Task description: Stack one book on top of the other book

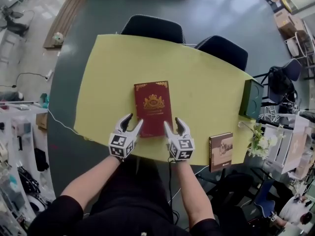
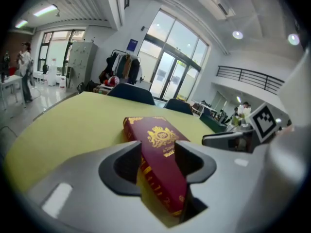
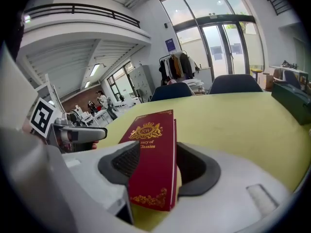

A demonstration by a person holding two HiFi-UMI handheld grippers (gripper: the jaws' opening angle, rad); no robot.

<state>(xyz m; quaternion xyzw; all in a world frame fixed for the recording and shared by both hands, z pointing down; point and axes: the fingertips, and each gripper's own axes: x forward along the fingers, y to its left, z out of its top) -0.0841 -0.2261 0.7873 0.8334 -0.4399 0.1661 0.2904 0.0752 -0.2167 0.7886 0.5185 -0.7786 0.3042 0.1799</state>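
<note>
The person is holding the left gripper [image 1: 135, 119] and the right gripper [image 1: 172, 123] side by side over the near edge of the yellow table [image 1: 206, 87], both pointing forward and down. The red book [image 1: 153, 107] is lying flat, cover up, straight ahead of them, its near edge reaching in between the two grippers.

The left gripper's jaws are standing wide apart, released. The book's near left corner, with the gold-lettered spine, is sitting in the gap between them. The right gripper's jaws are likewise standing spread, and the book's near right corner is sitting between them, its page edge facing the right-hand jaw. In both gripper views the cover is running close along one pad, and whether it is brushing that pad is hard to tell. Neither pair is clamping the book. Each gripper is showing in the other's view, just across the book's width.

The brown book [image 1: 221, 150] is lying flat at the table's near edge, off to the right of the right gripper and apart from it, not touching the red book. Beyond the red book, on the far side of the table from the grippers, two dark chairs [image 1: 153, 28] are standing close against the edge.
</note>
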